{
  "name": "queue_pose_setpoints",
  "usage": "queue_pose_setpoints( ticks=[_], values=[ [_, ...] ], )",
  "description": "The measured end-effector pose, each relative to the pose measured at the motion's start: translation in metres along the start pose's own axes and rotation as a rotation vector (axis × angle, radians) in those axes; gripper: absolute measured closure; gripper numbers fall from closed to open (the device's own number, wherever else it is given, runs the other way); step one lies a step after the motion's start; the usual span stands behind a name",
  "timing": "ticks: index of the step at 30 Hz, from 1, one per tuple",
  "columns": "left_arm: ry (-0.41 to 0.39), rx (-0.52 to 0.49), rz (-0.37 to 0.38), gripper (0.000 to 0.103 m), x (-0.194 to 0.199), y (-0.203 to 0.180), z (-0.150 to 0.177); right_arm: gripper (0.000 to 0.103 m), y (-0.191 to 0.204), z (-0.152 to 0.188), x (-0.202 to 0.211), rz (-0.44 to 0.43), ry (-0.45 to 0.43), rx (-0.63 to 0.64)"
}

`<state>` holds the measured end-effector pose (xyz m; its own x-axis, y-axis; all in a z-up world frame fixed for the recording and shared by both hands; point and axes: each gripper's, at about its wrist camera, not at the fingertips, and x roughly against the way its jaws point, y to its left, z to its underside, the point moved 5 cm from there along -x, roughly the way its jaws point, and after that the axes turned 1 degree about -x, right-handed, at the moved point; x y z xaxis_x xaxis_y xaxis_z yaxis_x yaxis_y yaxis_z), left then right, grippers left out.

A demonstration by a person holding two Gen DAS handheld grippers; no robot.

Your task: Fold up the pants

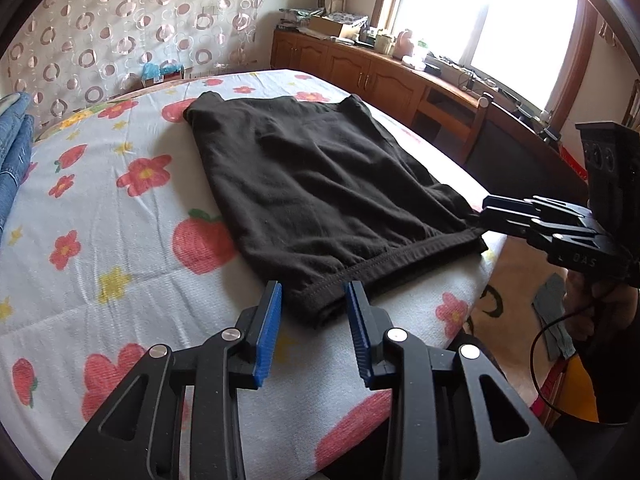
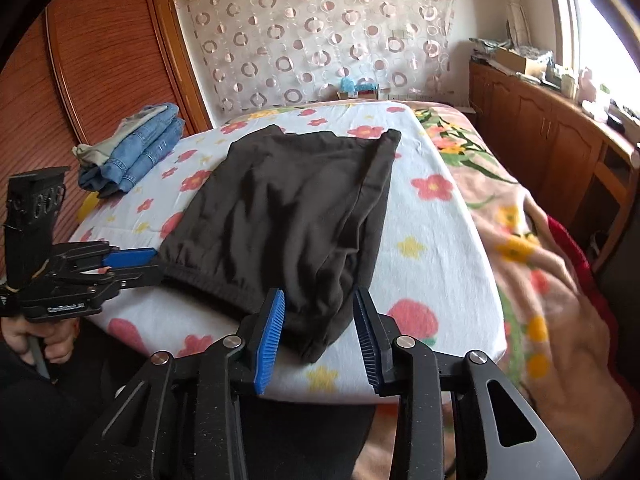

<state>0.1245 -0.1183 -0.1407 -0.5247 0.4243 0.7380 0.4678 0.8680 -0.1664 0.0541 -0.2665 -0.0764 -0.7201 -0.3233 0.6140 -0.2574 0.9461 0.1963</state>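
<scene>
Left wrist view: the left gripper (image 1: 313, 320) is standing with its jaws apart, straddling the near-left hem corner of the pants (image 1: 320, 184) without visibly pinching it. The pants are lying on the flowered bed (image 1: 100, 240), already doubled into a broad black panel, with the stitched hem running along the near edge and soft wrinkles crossing the top. They are looking like thin, limp knit: light to lift, sagging and creasing wherever they are unsupported, and probably clinging to the sheet rather than sliding. The two hem corners are offering the best hold, since taking all layers together there should carry the edge over evenly. At the right corner the right gripper (image 1: 482, 216) is reaching in. Cloth is filling its gap, but I cannot tell whether it is clamping.
</scene>
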Motion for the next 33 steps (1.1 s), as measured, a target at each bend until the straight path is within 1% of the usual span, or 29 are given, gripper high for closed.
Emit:
queue_pose_setpoints(
  ticks=[4, 5, 6, 8, 9, 11, 14, 18, 21, 22, 23, 25, 26, 28, 33],
  values=[
    [-0.008, -0.009, -0.009, 0.081, -0.001, -0.001, 0.001, 0.073, 0.001, 0.005, -0.003, -0.013, 0.014, -0.005],
    [-0.014, -0.009, -0.011, 0.085, 0.001, -0.001, 0.001, 0.076, 0.000, 0.005, -0.005, -0.013, 0.018, -0.003],
    [-0.020, -0.010, -0.014, 0.086, 0.002, 0.000, 0.000, 0.079, 0.000, 0.006, -0.007, -0.010, 0.022, 0.002],
    [-0.033, -0.013, -0.013, 0.087, 0.006, -0.001, 0.000, 0.091, 0.001, 0.006, -0.009, -0.007, 0.025, 0.010],
    [-0.037, -0.015, -0.015, 0.087, 0.007, 0.000, -0.001, 0.094, 0.000, 0.006, -0.009, -0.007, 0.025, 0.013],
    [-0.045, -0.023, -0.011, 0.087, 0.011, -0.002, -0.001, 0.097, 0.001, 0.005, -0.002, -0.008, 0.015, 0.024],
    [-0.045, -0.035, -0.004, 0.087, 0.014, -0.005, 0.001, 0.098, 0.003, 0.006, 0.006, 0.009, 0.010, 0.043],
    [-0.019, -0.041, -0.014, 0.087, 0.007, -0.006, 0.006, 0.097, 0.001, 0.009, 0.004, 0.042, 0.027, 0.031],
    [-0.006, -0.038, -0.022, 0.087, 0.003, -0.006, 0.008, 0.097, 0.003, 0.008, 0.001, 0.066, 0.023, 0.033],
    [-0.006, -0.035, -0.021, 0.087, 0.003, -0.006, 0.008, 0.091, 0.003, 0.008, 0.000, 0.077, 0.022, 0.031],
    [-0.006, -0.032, -0.020, 0.087, 0.003, -0.005, 0.008, 0.081, 0.003, 0.007, 0.001, 0.088, 0.015, 0.029],
    [-0.006, -0.028, -0.021, 0.086, 0.003, -0.006, 0.009, 0.071, 0.002, 0.006, 0.000, 0.124, 0.005, 0.025],
    [-0.006, -0.027, -0.023, 0.086, 0.003, -0.006, 0.009, 0.069, 0.001, 0.007, -0.001, 0.135, 0.003, 0.019],
    [-0.009, -0.026, -0.027, 0.084, 0.002, -0.006, 0.010, 0.069, -0.001, 0.009, -0.004, 0.125, 0.013, 0.002],
    [-0.017, -0.019, -0.027, 0.078, 0.003, -0.004, 0.011, 0.069, -0.003, 0.010, -0.006, 0.091, 0.019, -0.039]
  ],
)
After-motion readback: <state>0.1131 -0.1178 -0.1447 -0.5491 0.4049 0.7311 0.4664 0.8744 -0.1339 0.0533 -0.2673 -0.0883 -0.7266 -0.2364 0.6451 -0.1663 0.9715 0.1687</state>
